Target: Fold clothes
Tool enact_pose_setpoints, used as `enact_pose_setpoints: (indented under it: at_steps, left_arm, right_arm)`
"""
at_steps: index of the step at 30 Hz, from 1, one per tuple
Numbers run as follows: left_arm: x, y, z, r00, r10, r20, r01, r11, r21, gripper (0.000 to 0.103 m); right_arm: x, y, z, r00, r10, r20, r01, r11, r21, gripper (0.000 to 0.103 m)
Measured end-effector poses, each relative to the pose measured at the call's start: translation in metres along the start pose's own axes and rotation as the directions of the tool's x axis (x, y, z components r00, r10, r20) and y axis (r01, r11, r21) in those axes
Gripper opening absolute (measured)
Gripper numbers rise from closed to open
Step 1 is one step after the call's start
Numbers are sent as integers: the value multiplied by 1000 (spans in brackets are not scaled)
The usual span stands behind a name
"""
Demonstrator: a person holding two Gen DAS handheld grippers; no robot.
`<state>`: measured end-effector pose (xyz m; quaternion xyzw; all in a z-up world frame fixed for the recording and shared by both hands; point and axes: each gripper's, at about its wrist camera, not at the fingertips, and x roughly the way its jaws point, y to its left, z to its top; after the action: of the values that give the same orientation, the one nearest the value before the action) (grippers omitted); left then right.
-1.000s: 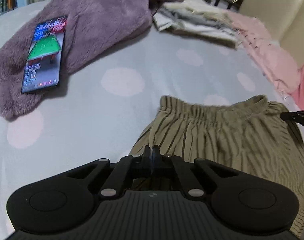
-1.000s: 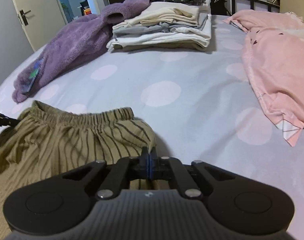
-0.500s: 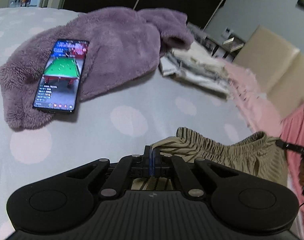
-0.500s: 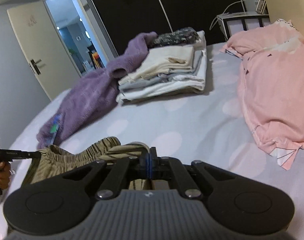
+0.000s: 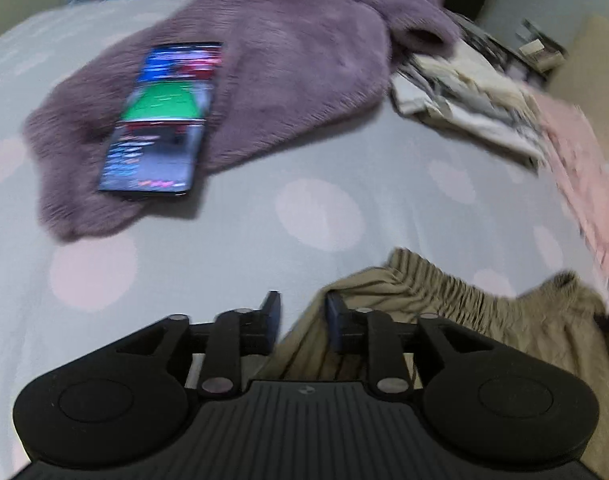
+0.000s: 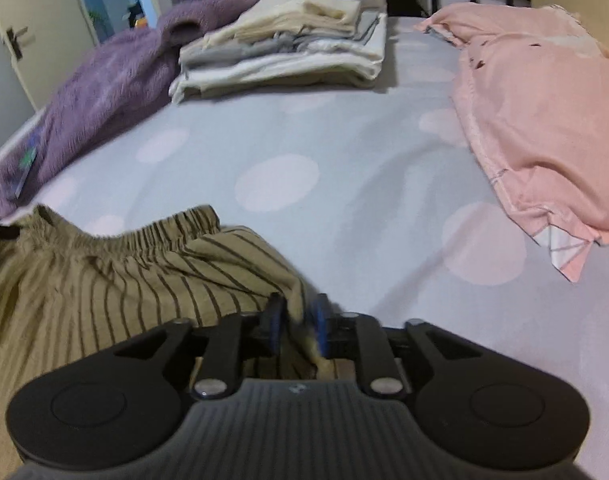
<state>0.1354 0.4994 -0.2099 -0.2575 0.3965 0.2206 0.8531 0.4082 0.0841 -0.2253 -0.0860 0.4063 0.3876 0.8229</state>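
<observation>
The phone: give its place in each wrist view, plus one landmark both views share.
Left wrist: phone upper left, screen lit, lying on the purple fleece.
Right wrist: phone seen edge-on at far left, on the same fleece.
Shared landmark: folded pile.

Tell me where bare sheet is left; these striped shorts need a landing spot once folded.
Freest: the dotted sheet between the striped shorts, the folded stack and the pink bedding. A smaller patch lies between the shorts and the purple fleece carrying the phone. The far end is crowded.
</observation>
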Motion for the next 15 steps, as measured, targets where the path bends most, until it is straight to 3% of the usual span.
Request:
enact_pose_setpoints:
  at_steps: [3,8,11,15]
  left_arm:
    - [-37,14,-6,993,-79,86,85,994,-65,25]
    - [-85,13,-33,991,-63,120,60,998,32,25]
    - [-106,4,-68,991,-106,79,102,994,42,25]
    - [-135,-10,-130,987,-163,-13,163,987,-2,25]
  right_arm:
    - [-34,-2,-8,998,9,55,-9,1000,-6,35]
    - [-87,6,-31,995,30,92,-27,999,-36,37]
    - [-110,22,-57,995,79,53,-78,997,-25,39]
    - [-135,68,-105,983,172,-63,-175,983,-49,44]
